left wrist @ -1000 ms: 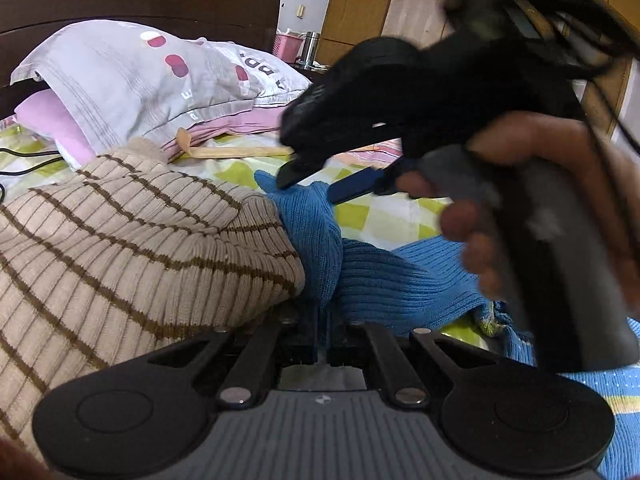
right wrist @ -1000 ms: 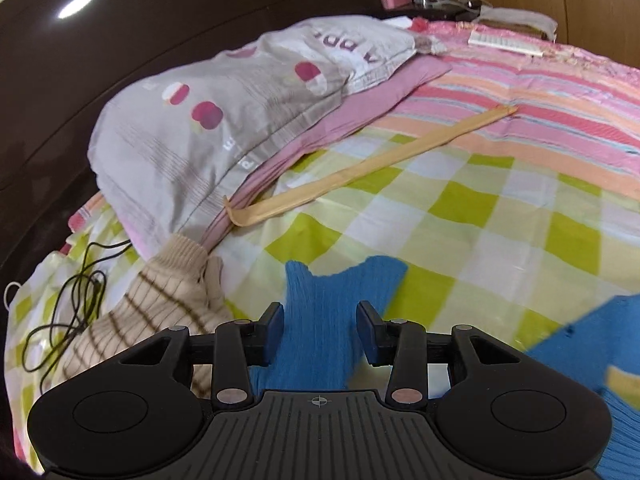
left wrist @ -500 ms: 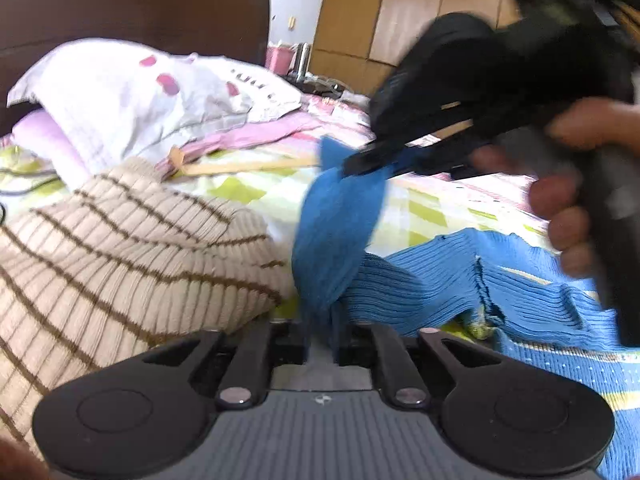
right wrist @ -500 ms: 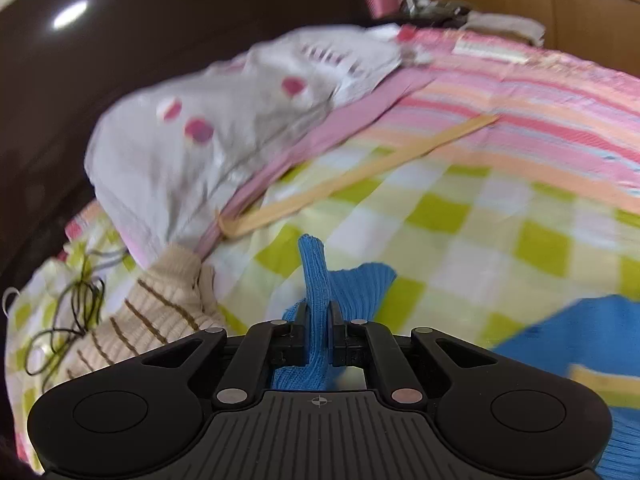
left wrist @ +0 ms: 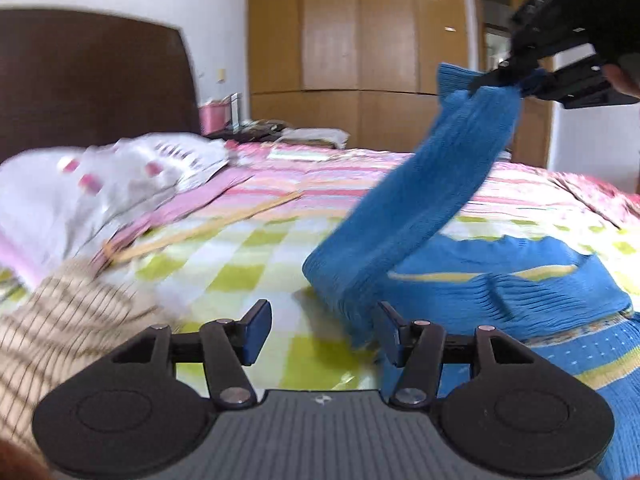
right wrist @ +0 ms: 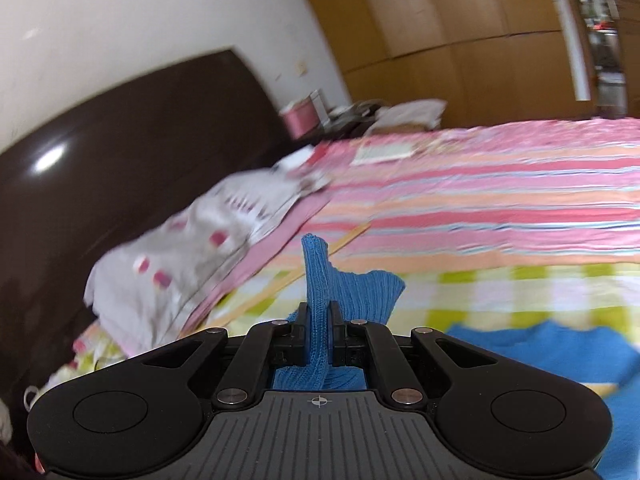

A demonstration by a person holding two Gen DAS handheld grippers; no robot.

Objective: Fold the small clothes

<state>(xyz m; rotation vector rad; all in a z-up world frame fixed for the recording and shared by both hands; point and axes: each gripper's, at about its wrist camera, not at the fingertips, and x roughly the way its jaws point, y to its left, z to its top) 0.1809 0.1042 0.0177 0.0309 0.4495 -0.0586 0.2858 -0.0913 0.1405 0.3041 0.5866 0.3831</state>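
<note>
Right gripper clamps blue sweater sleeve, lifted off bed; left gripper jaws wide apart, holding nothing.

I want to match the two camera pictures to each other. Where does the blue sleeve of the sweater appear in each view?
Left wrist view: the blue sleeve rises diagonally from lower centre to the upper right, where the right gripper pinches its cuff.
Right wrist view: the blue sleeve stands at lower centre, clamped in the right gripper.
Shared landmark: the dark brown headboard, on the left in both views.
</note>
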